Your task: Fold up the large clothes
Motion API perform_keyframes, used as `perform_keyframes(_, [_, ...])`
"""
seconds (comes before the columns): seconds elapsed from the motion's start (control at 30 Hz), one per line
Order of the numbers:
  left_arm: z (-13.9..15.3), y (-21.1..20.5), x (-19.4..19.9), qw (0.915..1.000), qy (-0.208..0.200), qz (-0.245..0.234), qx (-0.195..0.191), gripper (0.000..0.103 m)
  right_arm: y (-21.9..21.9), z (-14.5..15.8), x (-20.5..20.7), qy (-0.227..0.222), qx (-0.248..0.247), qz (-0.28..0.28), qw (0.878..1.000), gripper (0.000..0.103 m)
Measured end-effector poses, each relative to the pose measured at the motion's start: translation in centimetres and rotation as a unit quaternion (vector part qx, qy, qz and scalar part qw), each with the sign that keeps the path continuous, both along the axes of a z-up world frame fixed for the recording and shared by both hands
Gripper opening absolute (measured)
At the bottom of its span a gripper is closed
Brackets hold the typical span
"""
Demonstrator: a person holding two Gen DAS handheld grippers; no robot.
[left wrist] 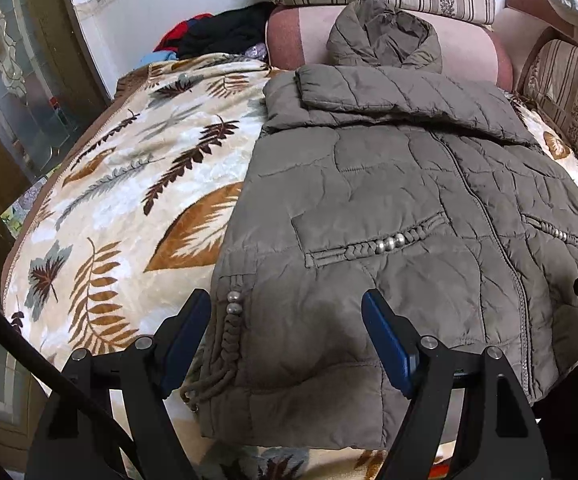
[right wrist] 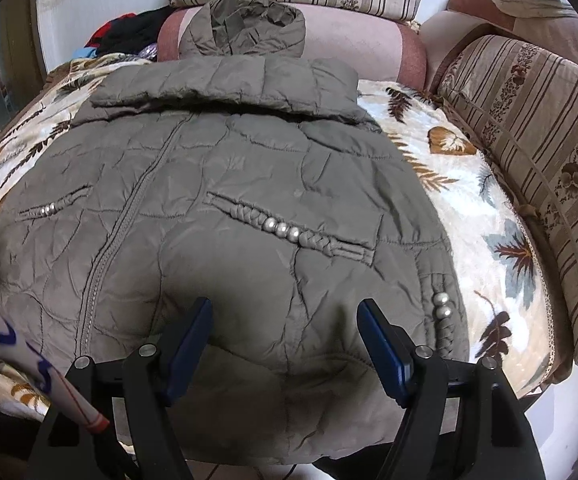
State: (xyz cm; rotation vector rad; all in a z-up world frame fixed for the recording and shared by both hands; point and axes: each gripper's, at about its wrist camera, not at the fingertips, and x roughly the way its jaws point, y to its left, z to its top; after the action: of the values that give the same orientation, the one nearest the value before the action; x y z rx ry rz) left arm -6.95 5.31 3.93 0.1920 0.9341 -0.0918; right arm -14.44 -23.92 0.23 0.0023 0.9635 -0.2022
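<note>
A grey-brown quilted jacket lies front-up on a leaf-patterned blanket, zipped, with its sleeves folded across the chest and its hood resting against a pink bolster. My left gripper is open over the jacket's lower left hem, holding nothing. In the right wrist view the same jacket fills the middle, and my right gripper is open over its lower right hem, holding nothing. Beaded braided trim marks both pockets and the side hems.
Striped floral cushions line the back and right side. A pink bolster lies behind the hood. A pile of black, red and blue clothes sits at the back left. A glass-panelled door stands left. A white paper roll shows at lower left.
</note>
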Motion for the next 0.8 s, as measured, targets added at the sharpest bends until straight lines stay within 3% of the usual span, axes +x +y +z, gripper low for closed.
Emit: perform_keyframes(0.8, [0.6, 0.2, -0.7, 1.0, -0.009, 0.002, -0.001, 0.077, 3.4, 0.0, 0.3, 0.0, -0.012, 0.04, 0.999, 0.08])
